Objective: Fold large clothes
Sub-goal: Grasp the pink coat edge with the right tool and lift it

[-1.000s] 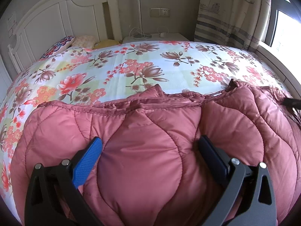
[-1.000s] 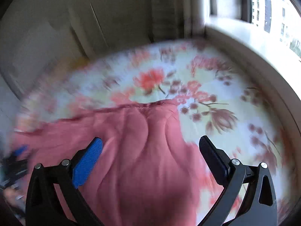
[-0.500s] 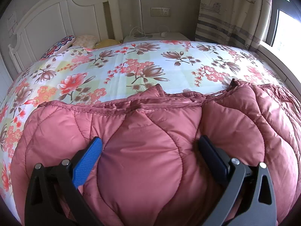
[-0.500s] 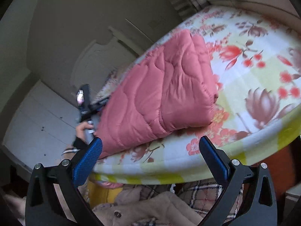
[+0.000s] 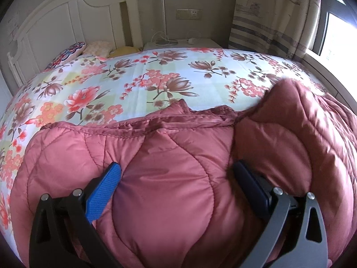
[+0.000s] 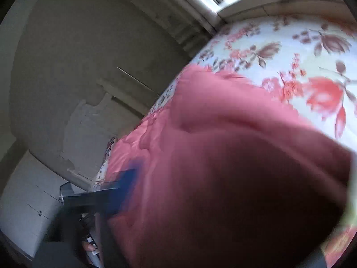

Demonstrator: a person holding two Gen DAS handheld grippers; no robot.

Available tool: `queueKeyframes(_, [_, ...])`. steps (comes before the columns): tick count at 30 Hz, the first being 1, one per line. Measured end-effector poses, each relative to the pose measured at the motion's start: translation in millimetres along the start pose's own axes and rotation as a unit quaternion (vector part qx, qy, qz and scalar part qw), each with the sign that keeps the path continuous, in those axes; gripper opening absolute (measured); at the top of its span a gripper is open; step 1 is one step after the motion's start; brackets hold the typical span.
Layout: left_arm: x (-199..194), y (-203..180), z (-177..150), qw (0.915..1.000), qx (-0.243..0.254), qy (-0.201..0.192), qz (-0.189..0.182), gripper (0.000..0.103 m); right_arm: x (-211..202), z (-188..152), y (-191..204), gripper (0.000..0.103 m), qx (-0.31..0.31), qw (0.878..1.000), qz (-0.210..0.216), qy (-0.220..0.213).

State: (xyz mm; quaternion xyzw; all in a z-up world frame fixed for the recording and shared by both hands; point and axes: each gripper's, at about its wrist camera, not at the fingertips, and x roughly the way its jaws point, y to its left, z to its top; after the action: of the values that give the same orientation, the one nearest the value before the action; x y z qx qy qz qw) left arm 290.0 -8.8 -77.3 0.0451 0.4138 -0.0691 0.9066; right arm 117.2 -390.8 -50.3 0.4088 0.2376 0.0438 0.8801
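The puffy pink quilted down jacket lies on the flower-printed bedsheet, its long axis running left to right across the near edge of the bed. The left gripper is spread wide, its blue-padded fingers straddling a bulge of padding without pinching it. The right gripper is pressed into the jacket's right end (blurred; its grip cannot be told), likely nearer for the fold

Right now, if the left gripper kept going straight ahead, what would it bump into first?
The left gripper is open, its fingers already pressed around a bulge of the puffy pink quilted coat. Going on, it would probably only sink deeper into it, well before the flowered bedsheet.
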Motion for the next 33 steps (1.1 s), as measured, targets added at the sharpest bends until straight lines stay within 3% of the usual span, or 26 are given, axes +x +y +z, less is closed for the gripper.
queueKeyframes(5, [-2, -4, 5, 0.9998, 0.003, -0.002, 0.02, 0.101, -44, -11, 6, 0.03, -0.054, 0.998, -0.005, -0.039])
queueKeyframes(9, [-30, -29, 17, 0.9929, 0.017, -0.034, 0.113, 0.101, -79, -2, 5, 0.03, -0.075, 0.994, -0.024, -0.08])
queueKeyframes(12, [-53, -66, 16, 0.9895, 0.04, -0.061, 0.125, 0.101, -90, 2, 18, 0.03, -0.104, 0.989, -0.036, -0.095])
queueKeyframes(16, [-32, -119, -8, 0.9865, 0.109, -0.039, 0.116, 0.101, -102, -4, 51, 0.03, -0.163, 0.979, -0.046, -0.11])
queueKeyframes(19, [-31, -130, -18, 0.9795, 0.124, -0.065, 0.144, 0.101, -107, -12, 78, 0.03, -0.214, 0.967, -0.062, -0.123])
queueKeyframes(22, [-52, -118, -19, 0.9797, 0.115, -0.075, 0.146, 0.1, -112, -16, 95, 0.03, -0.247, 0.957, -0.073, -0.133])
queueKeyframes(25, [-106, -106, -41, 0.9832, 0.1, -0.119, 0.097, 0.101, -111, -26, 111, 0.03, -0.262, 0.951, -0.083, -0.139])
queueKeyframes(28, [-124, -110, -73, 0.9819, 0.127, -0.118, 0.076, 0.101, -109, -46, 132, 0.03, -0.293, 0.942, -0.088, -0.138])
queueKeyframes(30, [-115, -120, -92, 0.9807, 0.162, -0.101, 0.042, 0.101, -105, -63, 154, 0.031, -0.337, 0.925, -0.1, -0.142])
queueKeyframes(32, [-115, -124, -105, 0.973, 0.189, -0.127, 0.036, 0.101, -101, -77, 174, 0.031, -0.38, 0.906, -0.11, -0.151])
queueKeyframes(33, [-119, -121, -105, 0.9718, 0.195, -0.129, 0.027, 0.1, -99, -86, 188, 0.031, -0.409, 0.891, -0.121, -0.157])
